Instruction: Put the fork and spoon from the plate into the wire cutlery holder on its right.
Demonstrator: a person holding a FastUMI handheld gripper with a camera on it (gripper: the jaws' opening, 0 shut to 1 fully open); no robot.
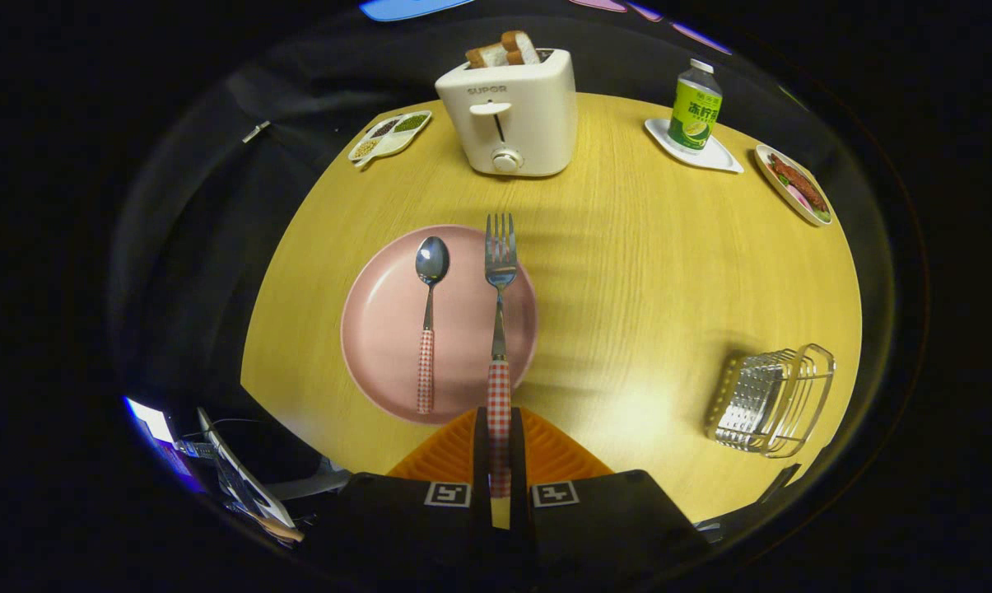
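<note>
Tabletop (627, 272) open between fingers (500, 428) clamping fork (500, 272) and holder (771, 399).

Bare table (627, 296) btwn plate (380, 329) & wire holder (771, 399); toaster (512, 111) apparently well beyond.

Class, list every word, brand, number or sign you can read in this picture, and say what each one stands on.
"SUPOR": on the front of the white toaster, above its lever.
Bottle label: large characters, too blurred to read.
Square black-and-white markers on the gripper body: coded patterns, not words.
The gripper's fingers are shut on the fork handle; fork, spoon and plate carry no text.
</note>
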